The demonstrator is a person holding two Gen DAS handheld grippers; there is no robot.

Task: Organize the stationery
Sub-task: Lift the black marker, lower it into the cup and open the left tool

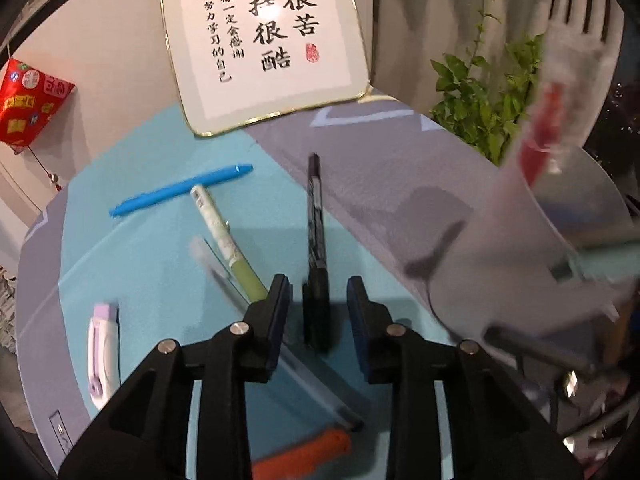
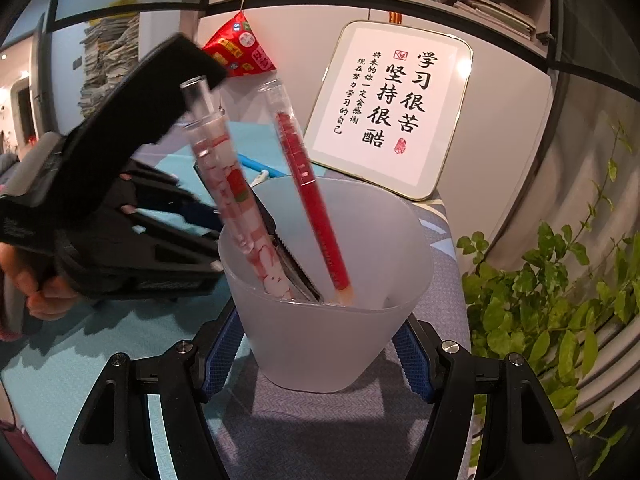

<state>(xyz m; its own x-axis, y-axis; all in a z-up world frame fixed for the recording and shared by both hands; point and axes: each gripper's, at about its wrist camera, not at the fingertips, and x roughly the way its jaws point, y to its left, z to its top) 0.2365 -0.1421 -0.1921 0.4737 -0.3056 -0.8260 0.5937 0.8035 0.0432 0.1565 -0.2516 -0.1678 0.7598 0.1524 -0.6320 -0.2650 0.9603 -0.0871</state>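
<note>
In the left wrist view my left gripper [image 1: 319, 294] hangs open over the teal mat. A black pen [image 1: 315, 216] shows between its jaws, and neither pad touches it. Around it lie a blue pen [image 1: 180, 192], a green-and-white pen [image 1: 224, 244], a clear pen [image 1: 320, 396], a purple-and-white item [image 1: 102, 354] and an orange item [image 1: 308, 454]. In the right wrist view my right gripper [image 2: 320, 360] is shut on a frosted cup [image 2: 332, 344]. The cup holds a pink patterned pen [image 2: 226, 188], a red pen [image 2: 310, 196] and a dark serrated tool [image 2: 298, 270]. The cup appears blurred [image 1: 560, 240] in the left wrist view.
A framed calligraphy board [image 2: 392, 108] leans on the wall behind the mat [image 1: 128, 272]. A leafy plant [image 2: 560, 300] stands at the right, off the desk's edge. A red packet [image 1: 28, 108] hangs at the left. A hand [image 2: 32, 288] holds the left gripper beside the cup.
</note>
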